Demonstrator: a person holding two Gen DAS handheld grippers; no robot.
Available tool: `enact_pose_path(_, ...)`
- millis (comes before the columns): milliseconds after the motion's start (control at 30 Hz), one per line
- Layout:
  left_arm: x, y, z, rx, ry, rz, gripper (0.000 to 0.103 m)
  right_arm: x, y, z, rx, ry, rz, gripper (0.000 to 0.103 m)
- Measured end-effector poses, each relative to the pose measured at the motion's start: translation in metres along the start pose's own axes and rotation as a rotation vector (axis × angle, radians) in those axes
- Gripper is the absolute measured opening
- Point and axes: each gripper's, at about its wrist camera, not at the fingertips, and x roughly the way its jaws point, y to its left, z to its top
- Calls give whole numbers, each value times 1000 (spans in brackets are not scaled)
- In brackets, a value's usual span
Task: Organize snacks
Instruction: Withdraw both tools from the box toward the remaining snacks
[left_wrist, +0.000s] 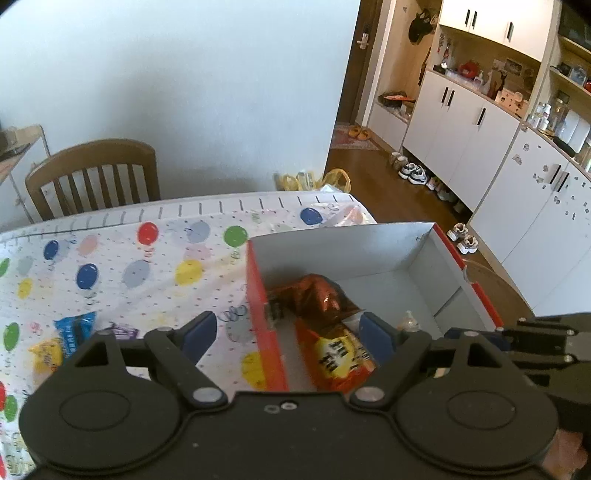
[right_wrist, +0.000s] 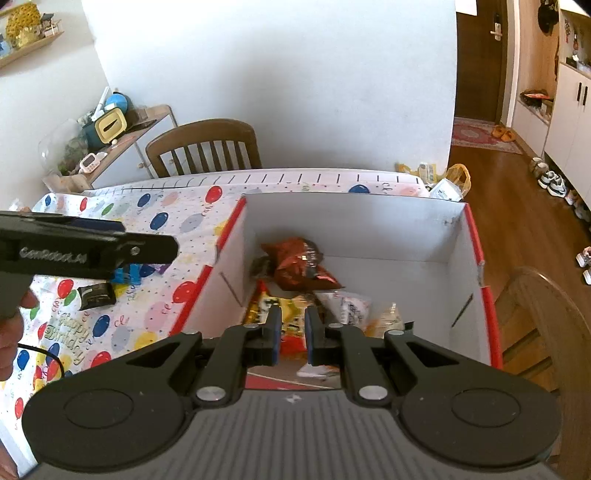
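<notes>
A red cardboard box with a white inside stands on the balloon-print tablecloth. An orange-brown snack bag and an orange and yellow packet lie in it. My left gripper is open and empty, straddling the box's left wall. In the right wrist view, the box holds the orange-brown bag, a yellow packet and a white packet. My right gripper hovers over the box, jaws narrowly apart, empty. A blue packet, a yellow packet and a dark packet lie on the cloth.
A wooden chair stands behind the table by the white wall. Another chair stands right of the box. A side shelf with clutter is at the far left. White cabinets and shoes line the floor at right.
</notes>
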Motion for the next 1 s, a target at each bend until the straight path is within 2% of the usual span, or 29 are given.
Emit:
enact_pose_path(200, -24, 32, -15, -11, -23, 1, 85, -2, 29, 0, 11, -12, 5, 13)
enact_pose_path(300, -36, 53, -24, -24, -32, 3, 85, -2, 46, -1, 4, -22, 4, 17)
enact_pose_path(433, -51, 83, -36, -34, -44, 29, 88, 0, 72, -1, -16, -31, 3, 40)
enact_pose_path(533, -61, 109, -44, -56, -47, 35, 89, 5, 91, -2, -35, -29, 7, 47)
enact_pose_path(633, -70, 134, -53, -66, -57, 60, 93, 10, 111, -2, -58, -33, 11, 65)
enact_pose_path(767, -76, 164, -62, -75, -63, 87, 96, 18, 134, -2, -76, -41, 34, 70)
enact_pose_path(867, -78, 185, -69, -91, -62, 91, 98, 29, 149, -1, -74, -27, 62, 81)
enact_pose_path(1000, -79, 205, -79, -95, -70, 100, 102, 43, 170, 0, -81, -18, 83, 81)
